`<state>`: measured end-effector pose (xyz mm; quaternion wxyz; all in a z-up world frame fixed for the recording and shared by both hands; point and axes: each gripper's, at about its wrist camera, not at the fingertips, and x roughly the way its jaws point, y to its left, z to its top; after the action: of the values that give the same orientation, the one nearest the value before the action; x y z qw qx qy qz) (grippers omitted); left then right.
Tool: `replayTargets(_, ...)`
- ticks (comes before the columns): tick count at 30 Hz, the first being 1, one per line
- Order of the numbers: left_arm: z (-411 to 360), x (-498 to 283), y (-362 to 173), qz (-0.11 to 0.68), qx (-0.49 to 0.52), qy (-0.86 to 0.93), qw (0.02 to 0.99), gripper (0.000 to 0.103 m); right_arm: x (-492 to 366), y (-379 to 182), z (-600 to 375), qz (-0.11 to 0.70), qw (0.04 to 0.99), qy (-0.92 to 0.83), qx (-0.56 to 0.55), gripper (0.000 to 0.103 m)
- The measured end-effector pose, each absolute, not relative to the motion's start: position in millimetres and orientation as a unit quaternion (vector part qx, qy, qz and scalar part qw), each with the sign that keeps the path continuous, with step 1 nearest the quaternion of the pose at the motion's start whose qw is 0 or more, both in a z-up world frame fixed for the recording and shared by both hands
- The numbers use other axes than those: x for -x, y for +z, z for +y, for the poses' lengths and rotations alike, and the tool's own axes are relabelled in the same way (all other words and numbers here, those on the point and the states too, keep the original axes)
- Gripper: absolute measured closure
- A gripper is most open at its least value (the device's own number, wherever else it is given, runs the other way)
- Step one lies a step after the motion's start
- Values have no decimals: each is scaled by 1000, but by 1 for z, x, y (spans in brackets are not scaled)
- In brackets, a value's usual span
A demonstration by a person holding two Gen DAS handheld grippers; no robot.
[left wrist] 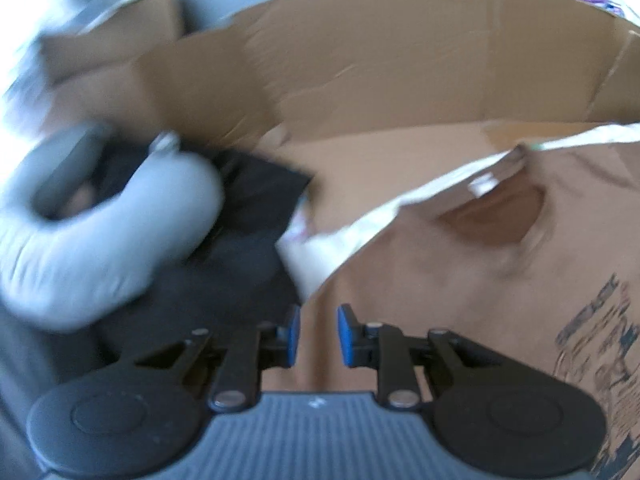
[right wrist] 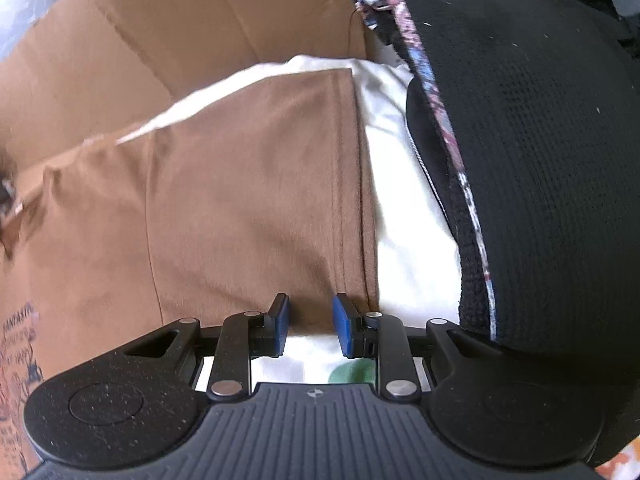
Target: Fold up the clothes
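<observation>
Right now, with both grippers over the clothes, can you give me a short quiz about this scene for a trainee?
1. True or false: a white cloth shows right beside the hem of the brown shirt.
2. What stands behind the brown shirt?
A) a cardboard box
B) a wooden chair
C) a metal basket
3. Fill in: the thick knit fabric to the right of the right gripper is ___ in colour.

Key: 1 true; 2 A; 3 black.
</observation>
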<state>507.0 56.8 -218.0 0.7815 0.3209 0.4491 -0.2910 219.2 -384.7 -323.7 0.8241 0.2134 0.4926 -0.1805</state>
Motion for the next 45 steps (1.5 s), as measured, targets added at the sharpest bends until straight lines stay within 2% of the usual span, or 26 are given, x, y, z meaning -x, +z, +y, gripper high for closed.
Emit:
replayTargets(5,118,-502,-223,470,-301,-254,790,81,-218,-312,-380,522,814,-173,-186,72)
replayTargets(19,229,-446,-251,517,-222,-206,801,81,-179,-234,-379,501,825,-167,-204,70)
replayTargets(33,281,-432,-304,550,-155,-149,807,85,-146,-219,-372,510,813,-187,-209,69)
replayTargets(45,297,-439,-284,539,-169,-114,817,86,-159,-192,-365,505,825,-175,-182,69)
